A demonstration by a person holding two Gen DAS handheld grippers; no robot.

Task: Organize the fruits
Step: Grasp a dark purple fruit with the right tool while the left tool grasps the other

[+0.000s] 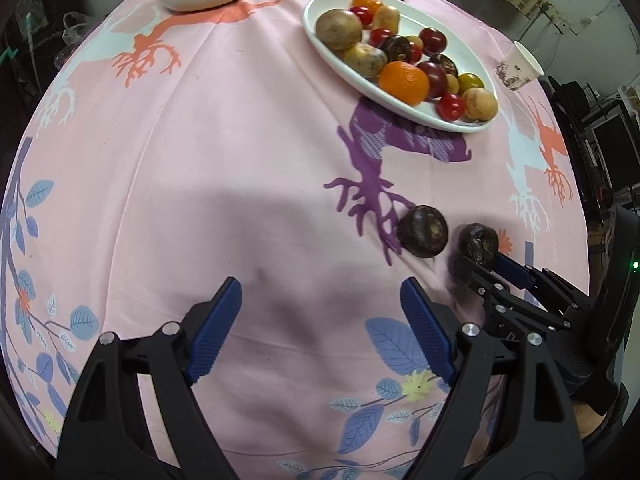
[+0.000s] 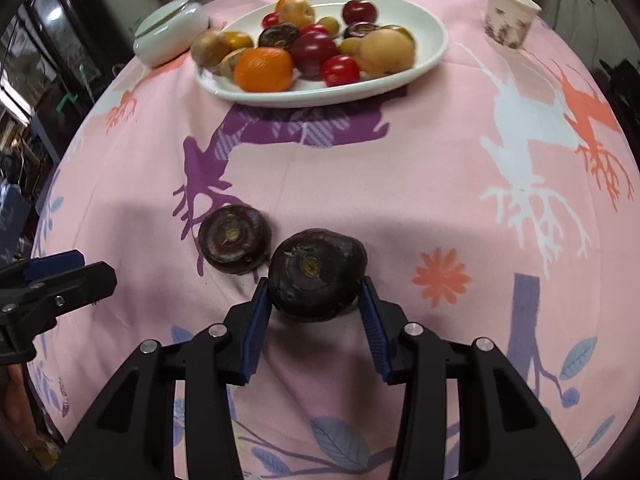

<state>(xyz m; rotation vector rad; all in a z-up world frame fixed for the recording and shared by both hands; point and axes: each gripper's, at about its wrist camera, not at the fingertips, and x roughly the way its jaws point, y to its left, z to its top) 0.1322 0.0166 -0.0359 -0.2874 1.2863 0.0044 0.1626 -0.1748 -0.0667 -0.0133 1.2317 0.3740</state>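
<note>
Fruits mostly sit heaped on the white oval plate (image 2: 434, 46) at the far side of the counter (image 2: 360, 184): an orange (image 2: 263, 69), red and dark plums, small tomatoes, tan-skinned pieces. Two dark round fruits are off the plate, near the front edge. One dark fruit (image 2: 235, 239) lies loose on the pink cloth, just beside the other. The second dark fruit (image 2: 316, 274) sits between the blue pads of the right tool (image 2: 314, 300), which is closed onto it on both sides; whether it is lifted or resting on the cloth is unclear. Left tool (image 1: 322, 312) hangs spread wide, holding nothing, over bare cloth. A paper cup (image 2: 508, 16) and lidded ceramic pot (image 2: 170, 32) stand apart, untouched. Judgement: sorting looks early, with most fruit unsorted on the plate.
</note>
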